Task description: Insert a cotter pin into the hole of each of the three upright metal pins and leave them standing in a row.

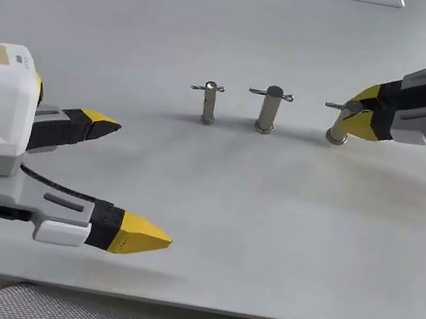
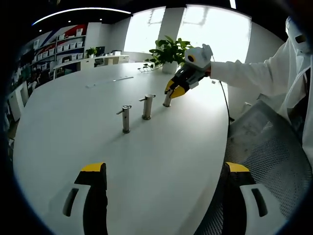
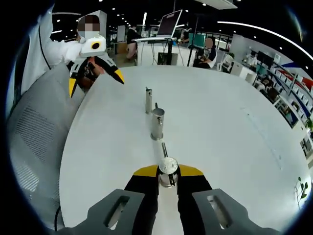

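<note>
Your right gripper (image 3: pixel 168 174) had its jaws closed on the end pin (image 3: pixel 167 166), at the right of the row in the head view, with a cotter pin (image 1: pixel 336 106) through its top. The middle pin (image 1: pixel 269 110) and left pin (image 1: pixel 210 103) stood in line beside it on the table (image 1: pixel 266 234), each also crossed by one. Your left gripper (image 1: pixel 137 181) hung wide open and empty near the table's front edge, well apart from the row.

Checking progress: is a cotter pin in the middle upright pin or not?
In: the cotter pin crosses the middle upright pin near its top, sticking out on both sides.
</note>
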{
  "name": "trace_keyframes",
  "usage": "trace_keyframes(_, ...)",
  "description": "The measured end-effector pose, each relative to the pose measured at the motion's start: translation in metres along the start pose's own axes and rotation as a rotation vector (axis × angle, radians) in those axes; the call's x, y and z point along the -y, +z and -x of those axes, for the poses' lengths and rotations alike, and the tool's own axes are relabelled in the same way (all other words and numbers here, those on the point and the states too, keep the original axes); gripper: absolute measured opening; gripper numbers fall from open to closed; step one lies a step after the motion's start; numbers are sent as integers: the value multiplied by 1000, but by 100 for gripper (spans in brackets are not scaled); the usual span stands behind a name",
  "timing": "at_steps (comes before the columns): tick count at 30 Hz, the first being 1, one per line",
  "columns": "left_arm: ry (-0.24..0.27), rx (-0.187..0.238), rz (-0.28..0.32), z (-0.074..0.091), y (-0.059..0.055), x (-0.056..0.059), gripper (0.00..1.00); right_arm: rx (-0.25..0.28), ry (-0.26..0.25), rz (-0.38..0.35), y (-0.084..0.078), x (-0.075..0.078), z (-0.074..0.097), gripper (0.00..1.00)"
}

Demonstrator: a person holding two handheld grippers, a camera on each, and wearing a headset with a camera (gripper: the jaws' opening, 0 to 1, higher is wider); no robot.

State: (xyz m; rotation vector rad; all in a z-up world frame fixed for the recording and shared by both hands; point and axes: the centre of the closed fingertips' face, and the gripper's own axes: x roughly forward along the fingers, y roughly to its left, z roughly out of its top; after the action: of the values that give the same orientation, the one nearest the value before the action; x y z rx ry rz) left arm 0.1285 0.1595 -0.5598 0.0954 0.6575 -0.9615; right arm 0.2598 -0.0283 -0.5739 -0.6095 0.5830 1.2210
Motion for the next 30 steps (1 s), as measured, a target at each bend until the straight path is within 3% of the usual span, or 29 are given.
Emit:
trace_keyframes(20, 14, -2, 11, 3, -3, 2, 99, 37, 11, -27, -1, 1, -7, 11)
trace_keyframes(25, 16, 8, 8, 3, 0, 1, 99, 23, -23, -35, -2, 3, -4, 33)
trace_keyframes(30, 30, 42, 22, 3, 6, -1, 99, 97, -70, -127, 13, 2, 9, 46)
